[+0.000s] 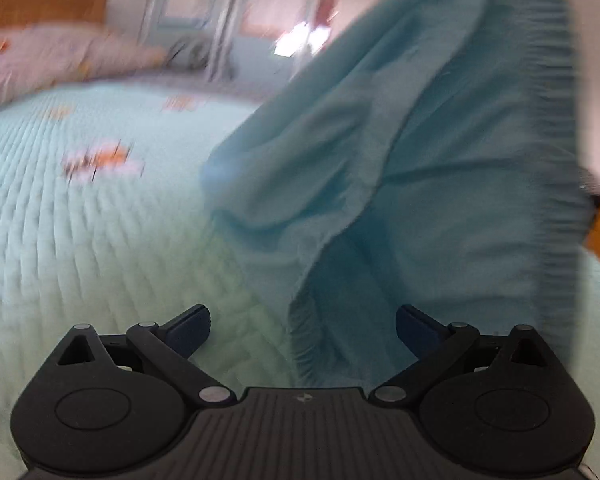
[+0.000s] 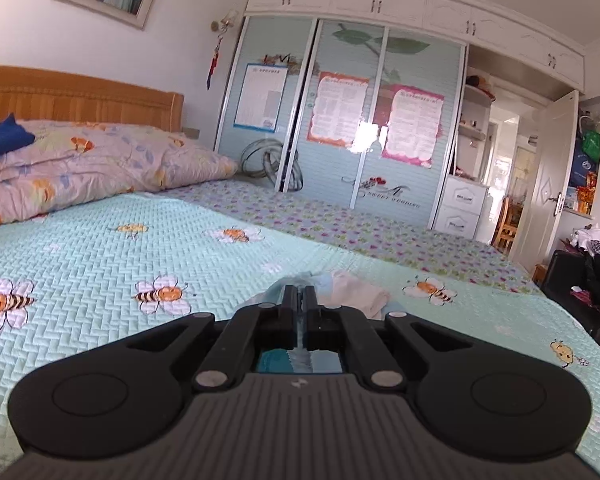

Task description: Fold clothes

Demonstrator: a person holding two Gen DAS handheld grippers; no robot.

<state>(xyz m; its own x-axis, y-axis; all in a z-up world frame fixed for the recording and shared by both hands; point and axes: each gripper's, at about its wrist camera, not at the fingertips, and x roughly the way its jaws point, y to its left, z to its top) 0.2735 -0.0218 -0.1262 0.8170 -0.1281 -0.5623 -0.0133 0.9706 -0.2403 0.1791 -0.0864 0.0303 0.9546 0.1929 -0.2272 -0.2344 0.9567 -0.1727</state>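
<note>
Your right gripper [image 2: 299,300] is clamped on a thin edge of teal fabric, seen between and behind its fingers. Your left gripper [image 1: 303,330] stands wide apart and grips nothing. Ahead and to the right of the left gripper, the teal garment [image 1: 420,160] hangs lifted, its lower folds reaching the bee-print quilt [image 1: 80,240]. Beyond the right gripper's tips lies a small heap of pale clothing [image 2: 356,292]. Step in hand, by judgement: lifting the garment to spread it. Next, your left gripper should take a free hanging edge.
</note>
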